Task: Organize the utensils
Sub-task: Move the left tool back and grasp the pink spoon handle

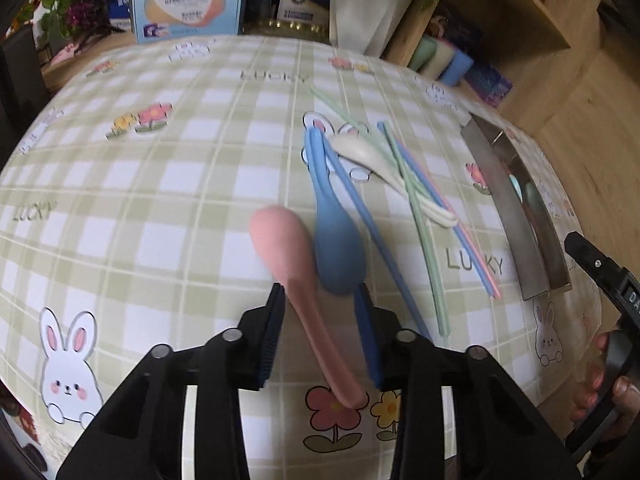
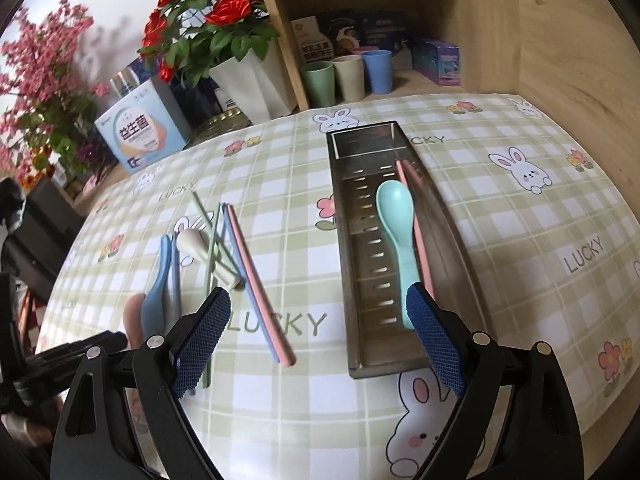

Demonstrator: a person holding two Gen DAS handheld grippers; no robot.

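Note:
My left gripper [image 1: 320, 300] is open around the handle of a pink spoon [image 1: 280, 240] that lies on the checked tablecloth; the fingers stand apart from it. A blue spoon [image 1: 336, 248] lies right beside it, with a white spoon [image 1: 376, 160] and several blue, green and pink chopsticks [image 1: 428, 216] beyond. A steel utensil tray [image 2: 360, 264] holds a teal spoon [image 2: 394, 216] and pink chopsticks [image 2: 420, 232]. My right gripper [image 2: 320, 320] is open and empty, hovering at the tray's near left corner.
A box with Chinese print [image 2: 140, 136], flower pots [image 2: 248, 80] and a wooden shelf with cups [image 2: 348, 76] stand along the table's far edge. The right gripper shows at the right edge of the left wrist view [image 1: 608, 280].

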